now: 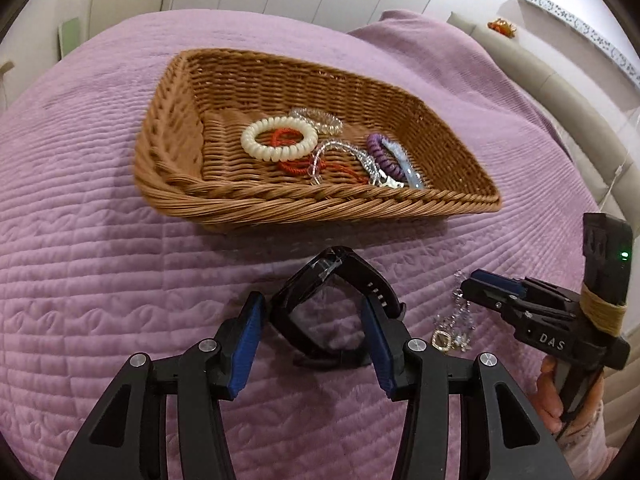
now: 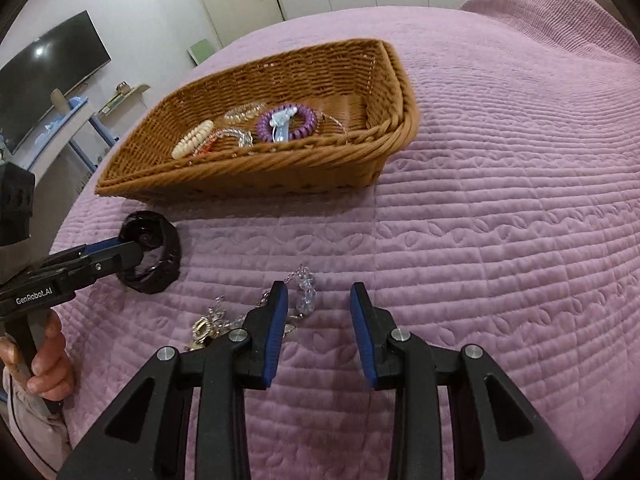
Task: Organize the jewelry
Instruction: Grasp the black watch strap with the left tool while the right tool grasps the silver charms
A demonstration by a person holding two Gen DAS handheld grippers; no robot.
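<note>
A wicker basket [image 1: 280, 204] [image 2: 260, 160] sits on the purple bedspread and holds a white spiral band [image 1: 278, 138], a purple spiral band [image 2: 288, 122], red cords and clear beaded pieces. A black wristwatch [image 1: 340, 264] [image 2: 160, 256] lies on the bedspread in front of the basket. My left gripper [image 1: 312, 308] [image 2: 124, 250] is open, with a finger on either side of the watch. To the right lies a crystal bead chain [image 1: 456, 320] [image 2: 306, 292] with a gold pendant [image 1: 442, 338]. My right gripper [image 2: 320, 292] [image 1: 476, 286] is open just above the chain, whose beads lie by its left finger.
The quilted bedspread [image 2: 500, 220] stretches wide to the right of the basket. A padded headboard [image 1: 560, 92] runs along the far right in the left wrist view. A television [image 2: 48, 76] and shelves stand beyond the bed's left edge. A person's hand [image 2: 48, 360] holds the left gripper's handle.
</note>
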